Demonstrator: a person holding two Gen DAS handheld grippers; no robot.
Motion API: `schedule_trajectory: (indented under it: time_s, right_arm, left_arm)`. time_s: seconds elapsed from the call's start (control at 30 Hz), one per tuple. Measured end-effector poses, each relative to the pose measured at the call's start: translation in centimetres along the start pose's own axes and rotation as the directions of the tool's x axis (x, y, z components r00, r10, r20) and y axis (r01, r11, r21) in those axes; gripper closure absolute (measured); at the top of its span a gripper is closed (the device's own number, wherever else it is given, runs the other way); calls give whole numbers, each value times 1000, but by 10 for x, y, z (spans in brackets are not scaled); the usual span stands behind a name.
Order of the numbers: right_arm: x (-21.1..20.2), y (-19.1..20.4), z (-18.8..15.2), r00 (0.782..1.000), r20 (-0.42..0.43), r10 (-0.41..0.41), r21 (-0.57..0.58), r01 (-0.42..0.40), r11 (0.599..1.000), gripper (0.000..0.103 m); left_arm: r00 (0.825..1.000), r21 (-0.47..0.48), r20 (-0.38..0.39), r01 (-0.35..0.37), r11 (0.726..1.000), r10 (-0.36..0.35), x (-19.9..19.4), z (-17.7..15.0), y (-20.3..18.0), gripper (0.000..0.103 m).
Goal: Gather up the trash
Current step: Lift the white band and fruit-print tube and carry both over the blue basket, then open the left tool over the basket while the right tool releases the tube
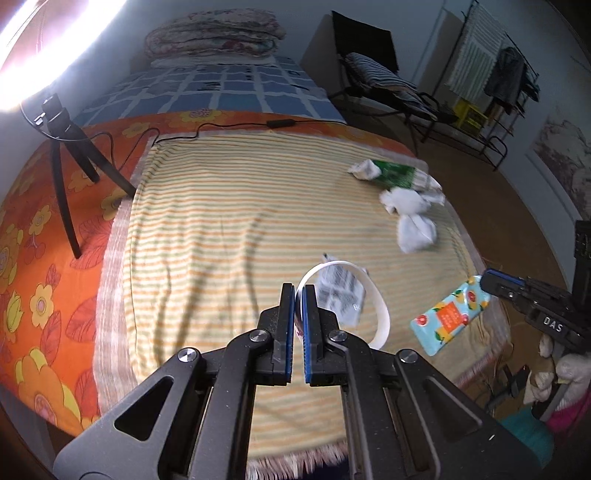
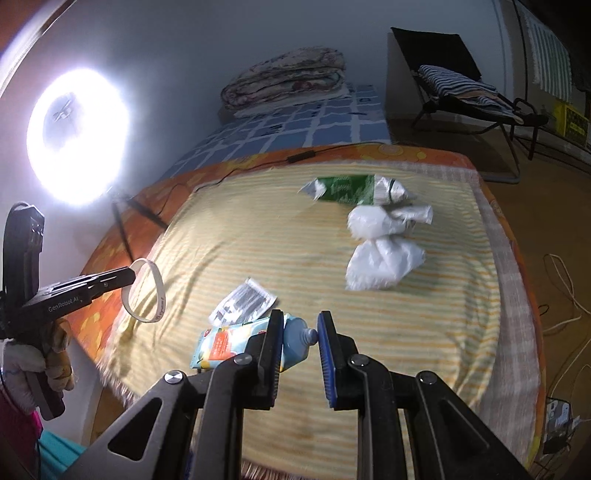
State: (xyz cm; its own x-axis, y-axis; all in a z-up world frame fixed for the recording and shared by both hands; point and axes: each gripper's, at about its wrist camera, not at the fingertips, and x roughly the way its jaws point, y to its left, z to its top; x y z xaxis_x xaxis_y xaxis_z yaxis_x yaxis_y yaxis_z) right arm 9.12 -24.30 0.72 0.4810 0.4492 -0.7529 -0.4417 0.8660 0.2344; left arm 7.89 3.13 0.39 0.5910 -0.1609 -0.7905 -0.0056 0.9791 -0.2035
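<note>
My left gripper (image 1: 298,290) is shut on a white band loop (image 1: 378,306) and holds it above the striped cloth (image 1: 229,229); the loop also shows in the right wrist view (image 2: 147,291). A grey printed sachet (image 1: 340,291) lies under the loop. My right gripper (image 2: 301,325) stands around the cap end of a light-blue tube with fruit print (image 2: 236,343), jaws apart, not closed on it. The tube shows in the left wrist view (image 1: 448,319) by the right gripper (image 1: 487,284). A green wrapper (image 2: 347,188) and white crumpled bags (image 2: 380,254) lie farther back.
A black tripod (image 1: 64,162) with a ring light (image 2: 79,136) stands on the orange flowered sheet at the left, its cable (image 1: 221,125) running along the cloth's far edge. A folded quilt (image 1: 214,35) lies on the bed behind. A chair (image 1: 376,70) and drying rack stand at the right.
</note>
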Motion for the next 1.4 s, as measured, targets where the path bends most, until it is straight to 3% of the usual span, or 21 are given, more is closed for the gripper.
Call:
schedule_trajectory:
  time_s: [0.3,0.77,1.23,1.4]
  right_arm:
    - [-20,18,-49,998,-49,29,-69,-33,997,85]
    - [-8,43,-115,986,-164,18,-177,-47,983,85]
    - [13,63,-152,968,-252,8,-259,-76,963,85]
    - [18,69,-159,960,-280,22,-276,-103,956,79]
  left_arm:
    - [999,52,-34,4,999,-2,-22,-51,-16,102]
    - [985,79,-171,24,997,-11,-15,-139,-26,102]
    - [964,128,-264,39,991,-4,4,-173,-35,102]
    - [956,145,-292,49,988,-5,10,-178,-39,100]
